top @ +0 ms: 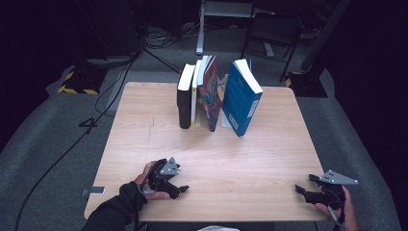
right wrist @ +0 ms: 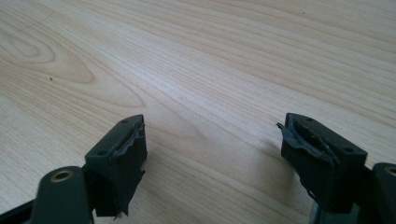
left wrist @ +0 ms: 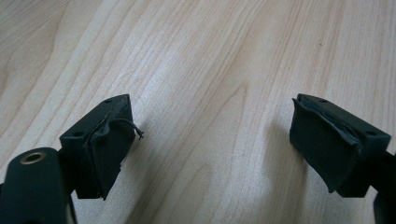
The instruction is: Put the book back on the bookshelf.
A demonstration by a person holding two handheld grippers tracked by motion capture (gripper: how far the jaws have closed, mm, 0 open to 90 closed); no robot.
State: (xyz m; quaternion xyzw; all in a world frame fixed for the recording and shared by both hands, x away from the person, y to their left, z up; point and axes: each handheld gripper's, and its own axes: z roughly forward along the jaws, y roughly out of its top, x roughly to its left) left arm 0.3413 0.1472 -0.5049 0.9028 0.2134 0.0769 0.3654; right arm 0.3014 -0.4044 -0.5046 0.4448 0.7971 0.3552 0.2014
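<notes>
**Wooden table, a row of books, and two empty grippers at the near edge**

Wood grain runs across the table [top: 144,144], the biggest thing in the scene, pale and bare over most of its top. At its far side a row of books stands upright on their lower edges. The blue book [top: 241,98] is the largest; it stands at the right end, leaning a little, with a gap between it and the others. Next comes the red book [top: 211,94], tilted, then a thin yellow-edged book [top: 194,94], then the black book [top: 184,96] at the left end. Their spines and covers run away from the person, so each book's long side points across the table from near to far.

Both grippers sit well apart from the row, close to the near edge. The left gripper [top: 182,188] rests low over the table, jaws spread wide with nothing between them; the left gripper view looks down past the pads [left wrist: 105,149] onto bare wood. The right gripper [top: 302,185] is near the right corner, jaws also apart and empty, its pads [right wrist: 123,158] over bare wood.

The books lie ahead of both sets of fingers. The left gripper looks nearer the black end of the row, the right one nearer the blue book.
</notes>
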